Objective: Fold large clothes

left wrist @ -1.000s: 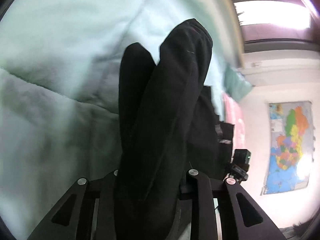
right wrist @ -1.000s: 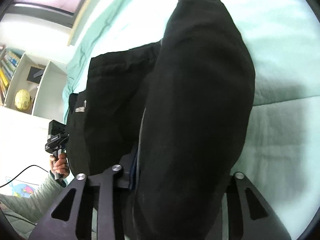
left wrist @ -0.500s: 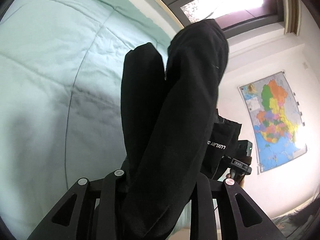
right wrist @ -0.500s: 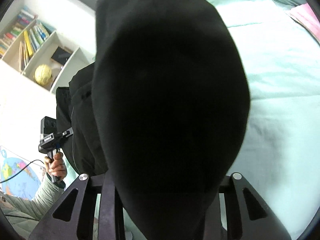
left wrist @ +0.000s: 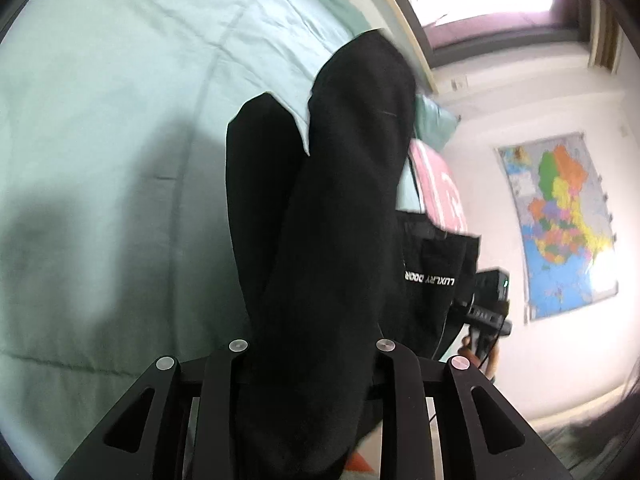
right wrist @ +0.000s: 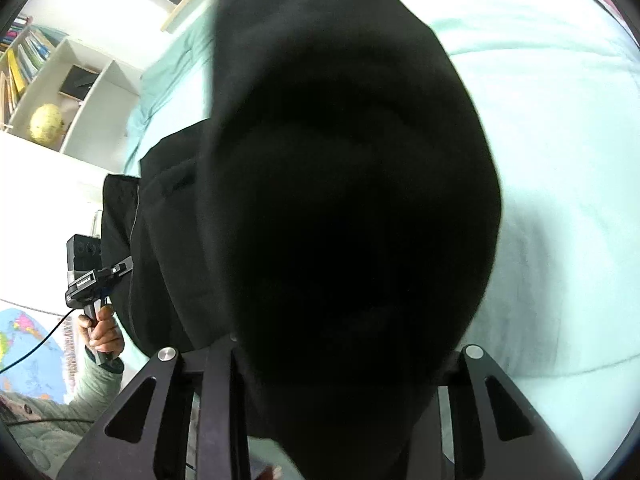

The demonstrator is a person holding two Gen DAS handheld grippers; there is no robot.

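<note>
My left gripper (left wrist: 308, 344) is closed down tight on a thick bunch of the black garment (left wrist: 340, 208), the cloth filling the gap between its jaws and rising in two dark lobes ahead of the camera; my right gripper (right wrist: 344, 356) is clamped the same way on another bunched part of the garment (right wrist: 352, 184), which swells up so large that it hides nearly everything in front of that camera. From the left wrist view I can also see the right gripper (left wrist: 486, 308) off to the side, with more of the cloth hanging beside it, and from the right wrist view the left gripper (right wrist: 94, 276) in the person's hand (right wrist: 102, 330), so the garment is slung between the two, held up off the pale green quilt (left wrist: 120, 160) on the bed. I judge the fold to be in mid-carry: both holds are secure, but I see no finished, flat fold on the quilt, so laying the cloth down, squaring it and any further folds are left to do. The garment looks heavy, soft and matte, thick like a sweatshirt or joggers, though I cannot tell which; a white printed line of lettering (left wrist: 430, 278) shows on the hanging part, and a pale seam line runs down one panel in the right wrist view
</note>
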